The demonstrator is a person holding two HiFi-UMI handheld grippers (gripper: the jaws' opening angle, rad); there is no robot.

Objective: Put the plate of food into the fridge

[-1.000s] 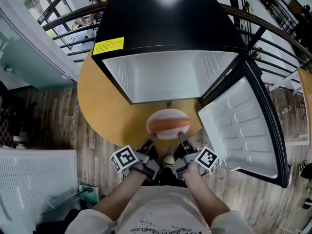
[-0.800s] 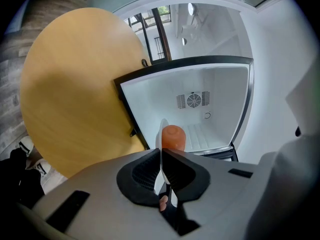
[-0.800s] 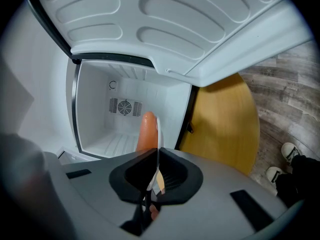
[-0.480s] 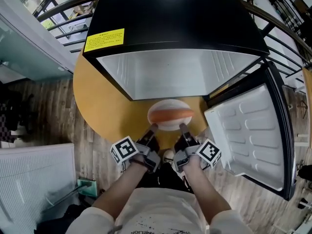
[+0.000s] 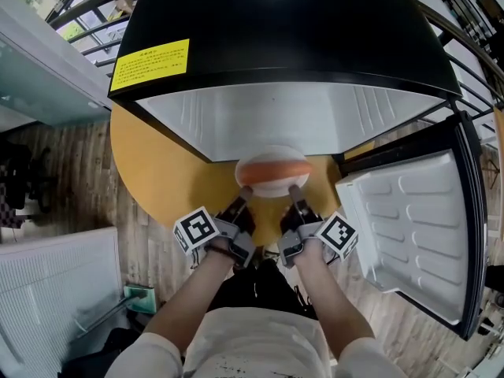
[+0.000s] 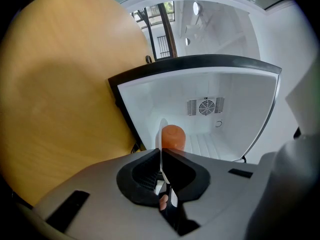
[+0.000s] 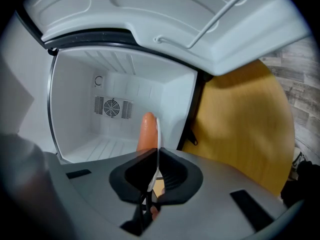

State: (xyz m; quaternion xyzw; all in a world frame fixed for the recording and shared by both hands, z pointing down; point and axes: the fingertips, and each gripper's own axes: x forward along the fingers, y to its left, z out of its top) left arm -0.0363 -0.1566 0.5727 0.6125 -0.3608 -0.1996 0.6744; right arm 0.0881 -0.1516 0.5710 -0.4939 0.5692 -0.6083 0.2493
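At the fridge opening, we list:

- Plate (image 5: pixel 272 187): white, held level in front of us at the threshold of the fridge (image 5: pixel 276 120), above the round wooden table (image 5: pixel 153 172). We cannot tell whether its far edge is inside.
- Food (image 5: pixel 272 172): one orange piece lying on the plate.
- Left claw (image 5: pixel 242 201): clamped on the plate's near-left rim, which runs edge-on between its jaws.
- Right claw (image 5: pixel 294 195): clamped likewise on the near-right rim.
- Fridge: black top with a yellow label (image 5: pixel 150 60), white interior, fan grille (image 6: pixel 205 106) on the back wall.
- Door (image 5: pixel 409 227): swung open at our right, showing its white liner.
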